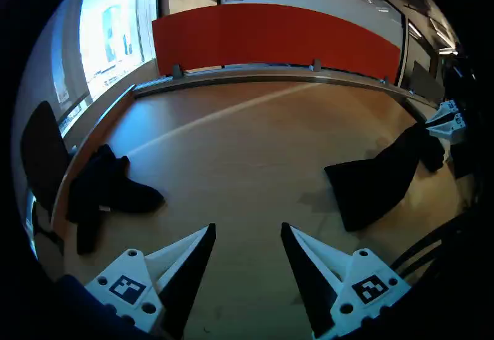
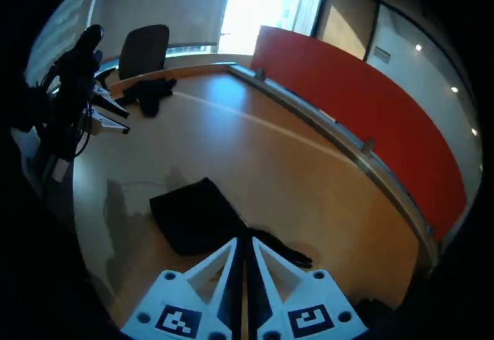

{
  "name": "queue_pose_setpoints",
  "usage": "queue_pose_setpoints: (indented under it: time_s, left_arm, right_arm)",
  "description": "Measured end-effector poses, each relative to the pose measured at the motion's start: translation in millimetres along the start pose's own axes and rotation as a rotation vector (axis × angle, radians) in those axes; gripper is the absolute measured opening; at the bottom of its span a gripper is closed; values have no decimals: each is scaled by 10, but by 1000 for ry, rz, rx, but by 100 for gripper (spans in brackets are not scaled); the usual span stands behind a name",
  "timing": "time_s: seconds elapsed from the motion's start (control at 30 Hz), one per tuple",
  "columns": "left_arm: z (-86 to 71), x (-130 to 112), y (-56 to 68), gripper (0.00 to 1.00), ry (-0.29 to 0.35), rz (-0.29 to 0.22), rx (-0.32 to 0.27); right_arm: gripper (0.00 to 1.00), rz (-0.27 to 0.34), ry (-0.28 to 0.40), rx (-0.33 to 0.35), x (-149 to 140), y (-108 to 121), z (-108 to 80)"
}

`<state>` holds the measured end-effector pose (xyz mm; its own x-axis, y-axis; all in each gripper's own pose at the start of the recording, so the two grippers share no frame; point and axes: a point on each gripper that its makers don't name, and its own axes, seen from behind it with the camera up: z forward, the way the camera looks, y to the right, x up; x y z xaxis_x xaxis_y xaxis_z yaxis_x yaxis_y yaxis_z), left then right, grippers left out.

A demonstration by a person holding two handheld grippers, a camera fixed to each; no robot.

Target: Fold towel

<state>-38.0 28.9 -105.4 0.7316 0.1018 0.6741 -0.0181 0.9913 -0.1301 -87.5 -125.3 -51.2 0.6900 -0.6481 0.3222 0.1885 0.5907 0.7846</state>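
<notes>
At the left, a crumpled dark cloth heap (image 1: 92,192) is lying untouched near the edge of the pale wooden worktop (image 1: 247,136). The left claw (image 1: 247,229) is hovering spread and empty over bare wood. To the right, the black fabric towel (image 1: 370,186) is lying half-raised, one corner being pinched by the pressed-together right claw (image 2: 244,244). Folding is seemingly only beginning; no neat fold is showing yet.

I am seeing a soft, dull black cloth towel (image 2: 191,223) on a smooth, shiny wooden table (image 2: 278,155), the white fingers (image 1: 167,258) of my left claw (image 1: 247,228) are looking like hard smooth plastic, and the red screen (image 1: 278,37) is looking dull above a shiny metal rail (image 1: 259,73).
</notes>
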Motion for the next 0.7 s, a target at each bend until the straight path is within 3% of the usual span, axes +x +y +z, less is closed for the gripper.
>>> queue_pose_setpoints:
  time_s: [0.4, 0.7]
  left_arm:
    - [-74, -7, -62, 78, 11, -11, 12]
    - [-169, -53, -170, 78, 17, -36, 31]
  right_arm:
    - [8, -53, 16, 98, 262, -483, 308]
    - [8, -54, 4, 176, 320, -829, 589]
